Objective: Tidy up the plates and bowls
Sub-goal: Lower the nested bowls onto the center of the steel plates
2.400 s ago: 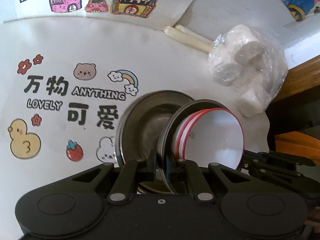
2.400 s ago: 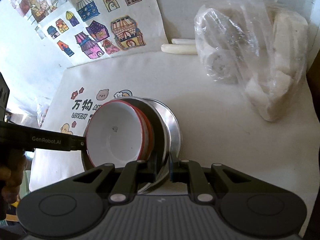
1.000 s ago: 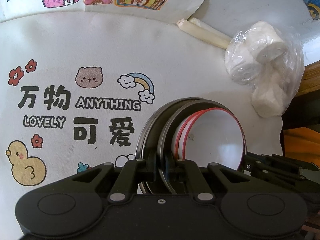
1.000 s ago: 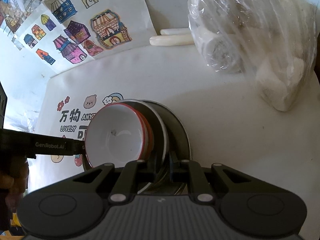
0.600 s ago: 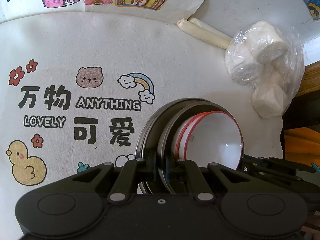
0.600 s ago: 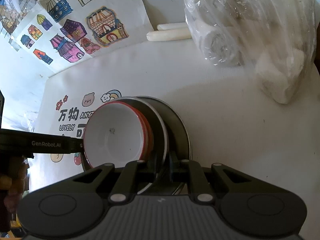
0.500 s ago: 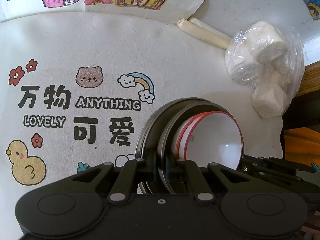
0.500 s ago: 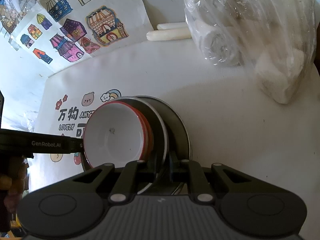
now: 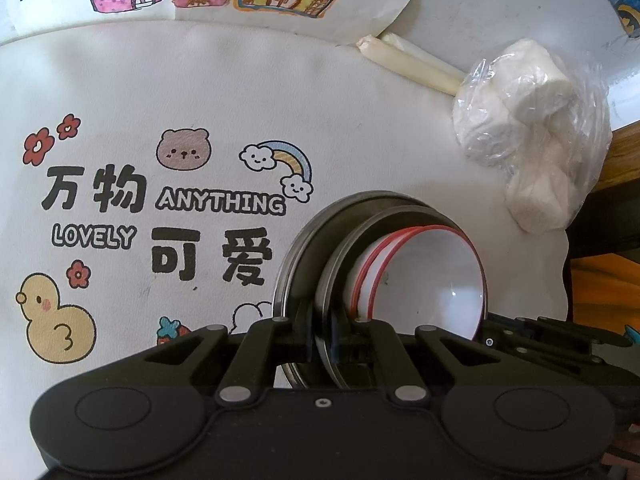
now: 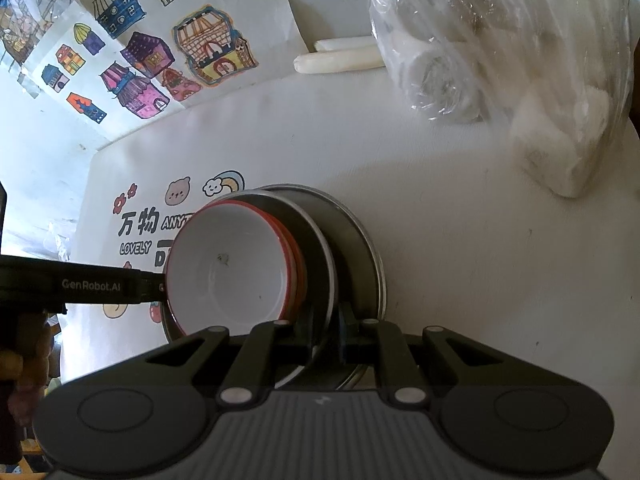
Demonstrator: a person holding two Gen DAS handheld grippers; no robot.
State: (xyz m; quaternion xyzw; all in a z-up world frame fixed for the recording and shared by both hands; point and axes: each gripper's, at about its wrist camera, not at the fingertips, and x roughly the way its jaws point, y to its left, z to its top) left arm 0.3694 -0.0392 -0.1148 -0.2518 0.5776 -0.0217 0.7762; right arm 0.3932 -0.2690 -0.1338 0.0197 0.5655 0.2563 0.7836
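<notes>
1. My left gripper (image 9: 322, 344) is clamped tight on the rim of a metal plate (image 9: 340, 248); my right gripper (image 10: 325, 334) pinches the same plate's (image 10: 316, 240) opposite rim.
2. Two white bowls with red rims, nested, sit in that plate (image 9: 424, 280); the stack is tilted over a second metal plate (image 9: 304, 240) that lies flat on the white printed mat (image 9: 200, 100), toward the mat's near right part.
3. Left view only: the mat's print in full, with duck, bear, rainbow and lettering; the right gripper's black body (image 9: 552, 340) reaching in at the bowls' right edge.
4. Right view only: the bowls' insides face on (image 10: 232, 276), a small dark speck on the bottom; the left gripper's arm (image 10: 80, 284) meeting the rim from the left; part of my hand (image 10: 16, 364) below it.
5. Both views: a clear bag of white rolls (image 9: 536, 136) at the mat's far right corner; two pale sticks (image 10: 340, 58) beside it at the far edge; house drawings (image 10: 152, 52) behind the mat.
</notes>
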